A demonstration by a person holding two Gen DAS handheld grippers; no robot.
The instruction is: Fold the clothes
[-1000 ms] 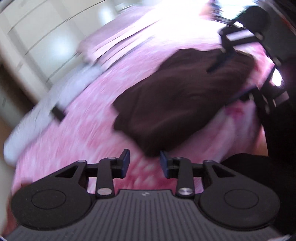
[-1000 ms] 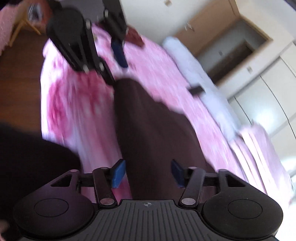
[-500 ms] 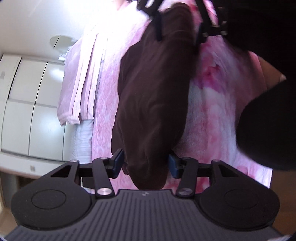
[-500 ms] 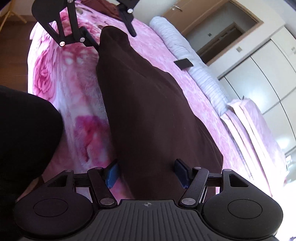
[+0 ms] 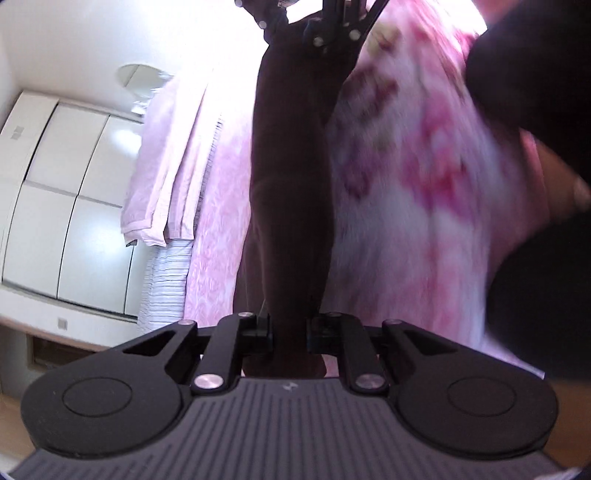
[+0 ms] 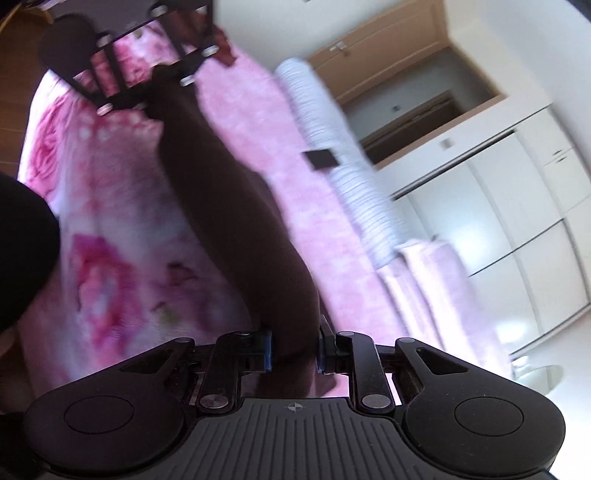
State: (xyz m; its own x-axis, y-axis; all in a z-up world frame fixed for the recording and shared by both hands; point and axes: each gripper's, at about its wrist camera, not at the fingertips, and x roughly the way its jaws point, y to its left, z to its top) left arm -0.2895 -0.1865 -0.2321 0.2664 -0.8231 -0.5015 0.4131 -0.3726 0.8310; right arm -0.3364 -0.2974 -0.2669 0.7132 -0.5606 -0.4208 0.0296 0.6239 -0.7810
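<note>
A dark brown garment (image 5: 291, 184) runs as a long narrow band between my two grippers, above the pink floral blanket (image 5: 424, 206). My left gripper (image 5: 290, 328) has its jaws closing, and the pads pinch the near end of the cloth. In the right wrist view the same garment (image 6: 236, 206) stretches away from my right gripper (image 6: 294, 349), whose jaws are closing with the blue pads pressed on the fabric. Each gripper shows at the far end in the other's view: the right gripper (image 5: 332, 33) and the left gripper (image 6: 147, 77).
The blanket (image 6: 110, 229) covers a bed. Folded pale pink sheets (image 5: 166, 177) and striped white bedding (image 6: 332, 147) lie along its far side, with a small dark flat object (image 6: 321, 158) on them. White wardrobe doors (image 5: 66, 206) stand behind. A person's dark sleeve (image 5: 535, 92) is close.
Both grippers have closed on the ends of the brown garment. It went from a broad heap on the blanket to a narrow band pulled taut between them.
</note>
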